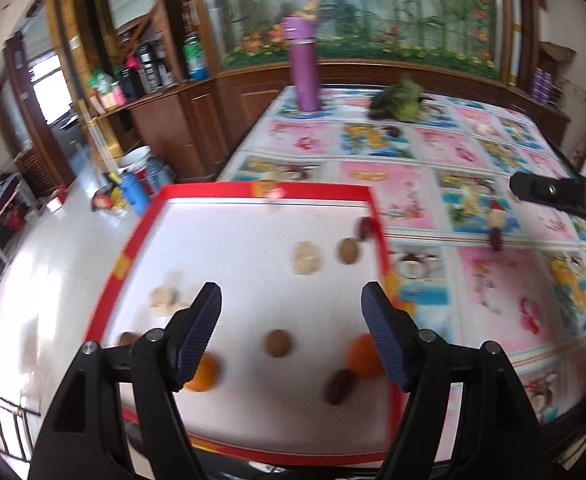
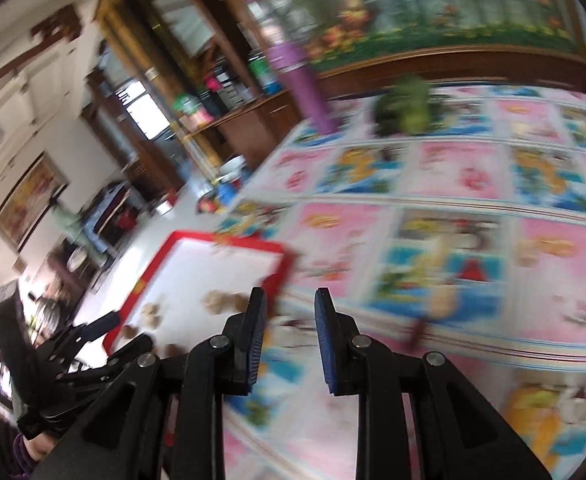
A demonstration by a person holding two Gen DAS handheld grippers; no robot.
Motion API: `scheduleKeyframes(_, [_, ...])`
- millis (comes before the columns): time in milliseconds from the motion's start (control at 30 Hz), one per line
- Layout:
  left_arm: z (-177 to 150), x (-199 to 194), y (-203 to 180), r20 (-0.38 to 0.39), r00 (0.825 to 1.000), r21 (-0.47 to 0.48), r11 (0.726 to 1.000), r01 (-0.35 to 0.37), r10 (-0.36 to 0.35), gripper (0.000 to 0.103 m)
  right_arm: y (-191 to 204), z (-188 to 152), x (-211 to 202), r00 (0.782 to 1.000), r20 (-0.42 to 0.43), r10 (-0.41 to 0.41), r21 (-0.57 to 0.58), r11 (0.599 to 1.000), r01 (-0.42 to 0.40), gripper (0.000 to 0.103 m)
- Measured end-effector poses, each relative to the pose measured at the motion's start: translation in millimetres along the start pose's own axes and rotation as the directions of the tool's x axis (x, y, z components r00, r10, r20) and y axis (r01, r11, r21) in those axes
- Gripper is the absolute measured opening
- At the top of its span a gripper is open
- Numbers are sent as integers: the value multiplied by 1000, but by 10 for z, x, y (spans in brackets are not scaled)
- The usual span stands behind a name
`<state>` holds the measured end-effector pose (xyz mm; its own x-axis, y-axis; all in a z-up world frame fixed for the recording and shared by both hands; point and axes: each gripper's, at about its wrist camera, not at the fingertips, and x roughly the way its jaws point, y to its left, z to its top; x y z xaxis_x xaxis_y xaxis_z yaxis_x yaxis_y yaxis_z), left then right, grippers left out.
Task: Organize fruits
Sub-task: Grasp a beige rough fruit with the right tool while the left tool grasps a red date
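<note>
Two oranges (image 1: 367, 356) in red tray (image 1: 253, 191) at tabletop's left edge; left gripper (image 1: 291, 308) jaws wide, empty; right gripper (image 2: 291, 308) jaws part-open, empty.

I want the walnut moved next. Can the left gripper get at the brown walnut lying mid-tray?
Probably yes. The left gripper is open over the tray, and the walnut lies between its fingers' line with bare tray around it.

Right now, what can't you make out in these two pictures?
- Left wrist view: an orange is half covered by the left tool.
- Left wrist view: the right tool is cut off by the edge.
- Right wrist view: motion blur smears the red tray and tablecloth.
</note>
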<state>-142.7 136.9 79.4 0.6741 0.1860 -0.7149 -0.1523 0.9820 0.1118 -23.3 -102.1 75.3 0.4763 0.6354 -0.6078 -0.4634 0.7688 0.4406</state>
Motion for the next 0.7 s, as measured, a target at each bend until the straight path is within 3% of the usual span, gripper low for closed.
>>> scheduleKeyframes(200, [97,64,-590,-33,991,94,987,133,-130,74,-786,18,-280,990,3,-139,159,978,137,26])
scheduleKeyframes(300, [113,87,-799,-49,984,118,977,176,-171,74,-953,-2,-256,991,-16,-133,191,972,134,26])
scheduleKeyframes(533, [57,189,-982,-103,976,134,970,205,-192,74,-850,7,193,991,-117,-67,197,976,90,26])
scheduleKeyframes(700, [71,211,-957,-103,978,130,972,194,-182,74,-704,78,491,975,-170,-146,178,968,176,26])
